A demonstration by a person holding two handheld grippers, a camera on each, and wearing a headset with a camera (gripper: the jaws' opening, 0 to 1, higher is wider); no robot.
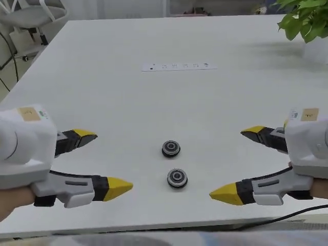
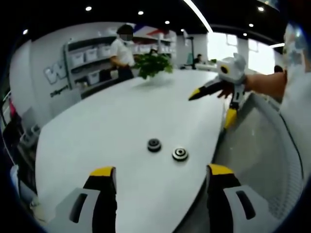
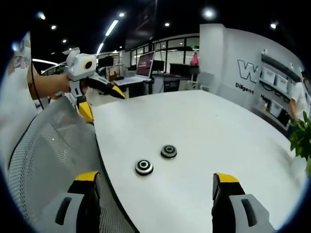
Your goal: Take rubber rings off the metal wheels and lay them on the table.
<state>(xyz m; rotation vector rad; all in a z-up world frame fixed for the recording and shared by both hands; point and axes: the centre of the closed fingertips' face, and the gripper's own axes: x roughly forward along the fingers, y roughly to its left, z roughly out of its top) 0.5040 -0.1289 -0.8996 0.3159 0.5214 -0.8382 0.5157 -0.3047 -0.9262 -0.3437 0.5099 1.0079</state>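
Two small metal wheels with black rubber rings lie flat on the white table point(image 1: 154, 102), near its front edge. The farther wheel point(image 1: 171, 148) point(image 2: 154, 144) point(image 3: 168, 151) and the nearer wheel point(image 1: 177, 178) point(image 2: 180, 154) point(image 3: 144, 167) sit a short gap apart. My left gripper point(image 1: 110, 161) point(image 2: 160, 171) point(image 3: 106, 108) hovers to their left, open and holding nothing. My right gripper point(image 1: 227, 164) point(image 3: 155, 177) point(image 2: 209, 112) hovers to their right, also open and holding nothing. Both point inward at the wheels, and neither touches them.
A flat socket strip point(image 1: 179, 66) lies at mid-table. A potted plant point(image 1: 305, 20) point(image 2: 153, 63) stands at the far right corner. A chair point(image 1: 31, 15) is beyond the far left corner. A person point(image 2: 121, 48) stands by shelves behind the table.
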